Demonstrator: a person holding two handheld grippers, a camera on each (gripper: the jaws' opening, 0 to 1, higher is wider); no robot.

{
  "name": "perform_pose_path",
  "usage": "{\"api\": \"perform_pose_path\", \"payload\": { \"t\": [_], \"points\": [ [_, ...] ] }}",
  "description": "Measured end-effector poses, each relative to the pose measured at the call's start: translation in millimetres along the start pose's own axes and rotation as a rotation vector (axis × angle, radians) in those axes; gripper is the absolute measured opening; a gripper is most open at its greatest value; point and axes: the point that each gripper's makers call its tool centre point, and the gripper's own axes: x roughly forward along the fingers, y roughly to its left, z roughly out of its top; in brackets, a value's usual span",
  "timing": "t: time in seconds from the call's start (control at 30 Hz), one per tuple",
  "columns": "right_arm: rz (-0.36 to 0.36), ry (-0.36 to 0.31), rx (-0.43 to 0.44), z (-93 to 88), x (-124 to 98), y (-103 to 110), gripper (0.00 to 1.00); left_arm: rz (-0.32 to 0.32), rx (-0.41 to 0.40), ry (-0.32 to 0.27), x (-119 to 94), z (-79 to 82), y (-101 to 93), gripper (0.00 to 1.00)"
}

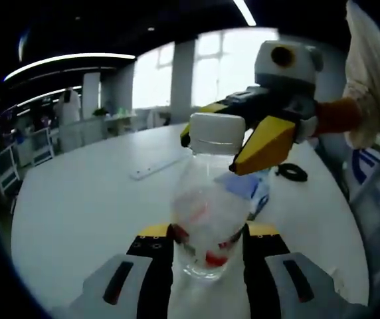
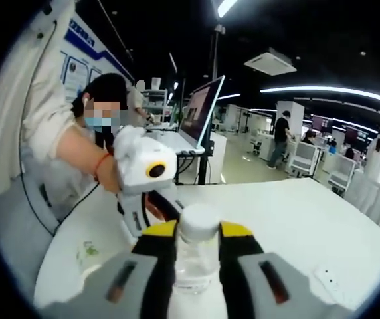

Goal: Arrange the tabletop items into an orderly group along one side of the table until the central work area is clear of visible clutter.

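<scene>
Clear bottle (image 1: 206, 212) between left gripper (image 1: 206, 249) jaws; right gripper (image 2: 198, 249) pinching cap (image 2: 198, 224).

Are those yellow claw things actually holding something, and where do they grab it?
Yes: a clear bottle. The left tool clamps its lower body; the right tool closes around its white cap.

The place was a large open-plan office or lab floor. A broad white round-edged desk (image 2: 296, 212) stood under a dark ceiling hung with long white strip lights (image 2: 323, 90) and a square ceiling air unit (image 2: 270, 61). A thin flat computer monitor (image 2: 202, 111) sat at the desk's far edge. Behind it were rows of white workstations with chairs (image 2: 306, 158), several standing people, blue-and-white wall posters (image 2: 77, 70), and tall bright windows (image 1: 210, 73).
</scene>
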Motion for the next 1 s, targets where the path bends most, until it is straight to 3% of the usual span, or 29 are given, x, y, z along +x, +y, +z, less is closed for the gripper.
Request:
{"api": "perform_pose_path", "payload": {
  "t": [0.07, 0.57, 1.0],
  "points": [
    [-0.008, 0.007, 0.026, -1.4, 0.1, -0.5, 0.29, 0.005, -0.001, -0.002, -0.2, 0.0, 0.1, 0.37],
    [-0.02, 0.026, 0.034, -5.1, -2.3, -0.2, 0.29, 0.028, -0.021, -0.008, -1.2, 0.4, -0.7, 0.38],
    [-0.025, 0.041, 0.04, -8.5, -0.9, -0.7, 0.28, 0.024, -0.022, 0.001, 0.2, -0.6, -0.9, 0.46]
  ]
}}
